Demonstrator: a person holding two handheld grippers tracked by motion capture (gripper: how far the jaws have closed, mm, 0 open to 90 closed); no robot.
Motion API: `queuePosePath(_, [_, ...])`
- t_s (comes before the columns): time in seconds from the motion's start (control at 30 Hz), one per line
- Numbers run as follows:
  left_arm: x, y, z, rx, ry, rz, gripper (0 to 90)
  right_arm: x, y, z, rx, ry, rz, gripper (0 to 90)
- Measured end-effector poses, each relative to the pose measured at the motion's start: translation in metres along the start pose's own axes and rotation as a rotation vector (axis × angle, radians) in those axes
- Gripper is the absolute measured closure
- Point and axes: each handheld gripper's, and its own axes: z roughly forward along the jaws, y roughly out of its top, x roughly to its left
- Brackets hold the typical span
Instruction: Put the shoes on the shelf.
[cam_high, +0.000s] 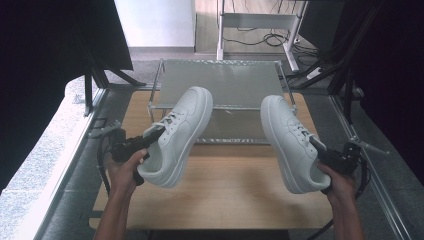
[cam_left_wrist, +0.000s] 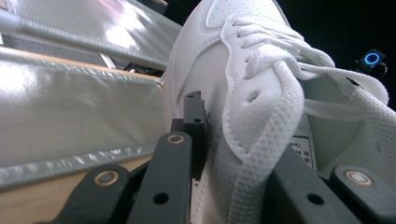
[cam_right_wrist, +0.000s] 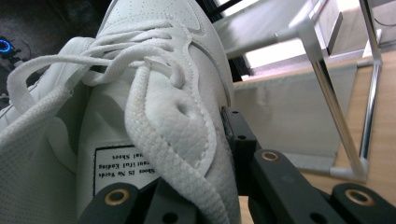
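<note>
Both low leather sneakers, the left one (cam_high: 177, 135) and the right one (cam_high: 292, 142), are plain white with white woven laces. The 2 black claws, left (cam_high: 150, 137) and right (cam_high: 320, 149), carry brass-coloured rivets. The pale wooden tabletop (cam_high: 225, 195) bears a silver-grey metal-framed shelf rack (cam_high: 220, 82).

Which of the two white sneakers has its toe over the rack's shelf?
The sneaker in the left gripper: left sneaker. Its toe overlaps the metal rack; the right sneaker is alongside the rack's right end.
</note>
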Motion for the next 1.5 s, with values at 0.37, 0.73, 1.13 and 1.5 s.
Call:
queuePosePath(0.37, [-0.005, 0.017, 0.006, -0.035, -0.015, 0.015, 82.0, 0.010, 0.025, 0.009, -0.024, 0.029, -0.009, 84.6])
queuePosePath(0.73, [-0.004, 0.034, 0.015, -0.059, -0.019, 0.000, 81.9, 0.018, 0.054, 0.023, -0.030, 0.006, -0.011, 84.6])
queuePosePath(1.13, [-0.007, 0.051, 0.035, -0.052, -0.010, -0.003, 81.8, 0.027, 0.078, 0.044, -0.028, -0.013, -0.016, 84.6])
queuePosePath(1.5, [-0.010, 0.063, 0.047, -0.049, 0.014, 0.002, 81.8, 0.029, 0.089, 0.062, -0.046, -0.054, 0.009, 84.4])
